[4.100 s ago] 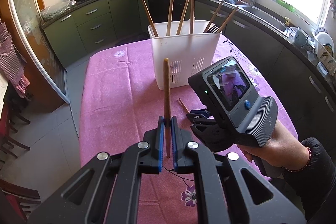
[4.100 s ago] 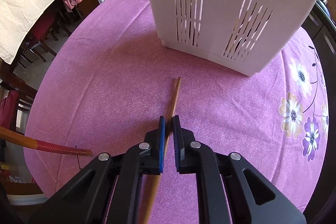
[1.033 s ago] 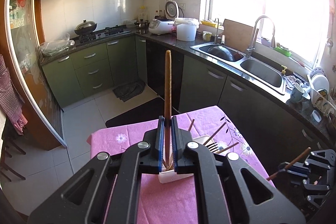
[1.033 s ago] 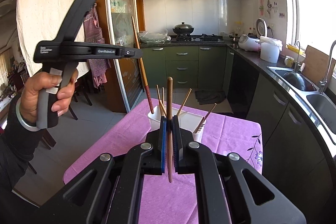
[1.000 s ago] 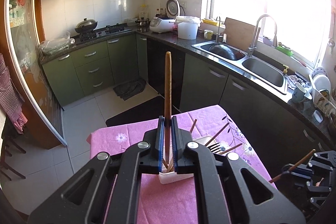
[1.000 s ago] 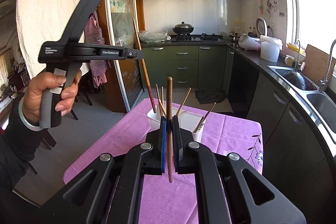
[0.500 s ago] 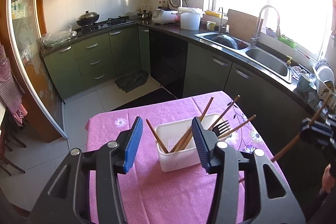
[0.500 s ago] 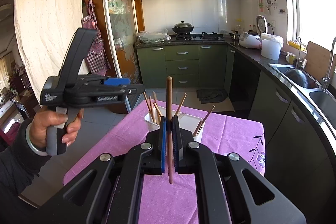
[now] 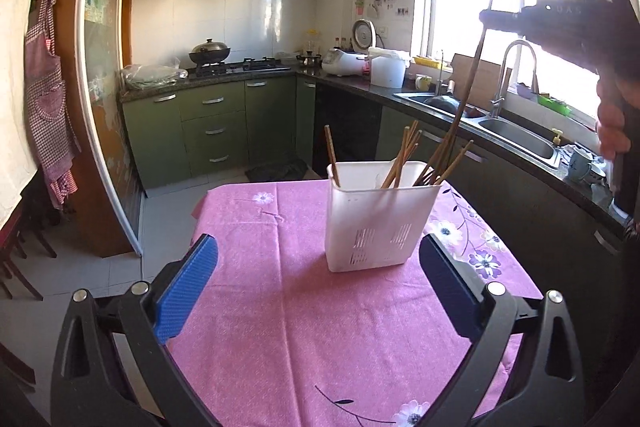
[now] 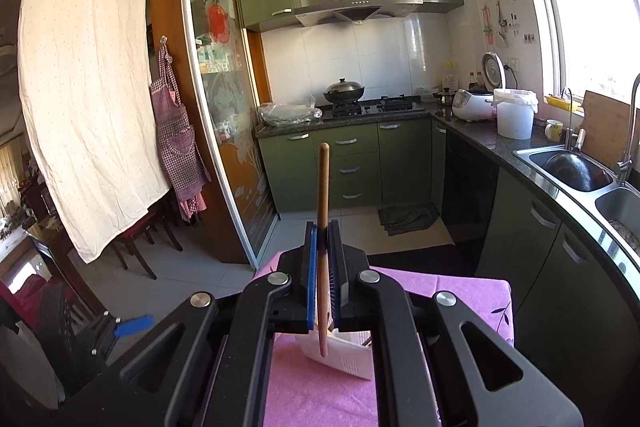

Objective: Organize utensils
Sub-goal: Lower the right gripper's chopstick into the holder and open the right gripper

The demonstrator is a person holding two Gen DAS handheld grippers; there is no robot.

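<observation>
A white slotted caddy (image 9: 380, 223) stands on the pink floral table (image 9: 320, 347) with several wooden chopsticks (image 9: 400, 159) and a fork leaning in it. My left gripper (image 9: 318, 287) is low over the table in front of the caddy. Its jaws are opening wide and nothing is between them. High at the right, my right gripper (image 9: 486, 15) is shut on one chopstick (image 9: 470, 83) that slants down toward the caddy's right side. In the right wrist view, the right gripper (image 10: 323, 239) clamps that chopstick (image 10: 323, 187) upright. The caddy (image 10: 344, 351) shows just below it.
A person's hand (image 9: 612, 131) holds the right gripper at the right edge. A dark counter with a sink (image 9: 516, 139) runs along the right. Green cabinets and a stove (image 9: 240, 63) are behind. A sliding glass door (image 9: 104, 107) and chairs are on the left.
The left gripper let go of its chopstick, which now stands in the caddy. It opened wide and dropped toward the table. The right gripper rose with its chopstick to above the caddy.
</observation>
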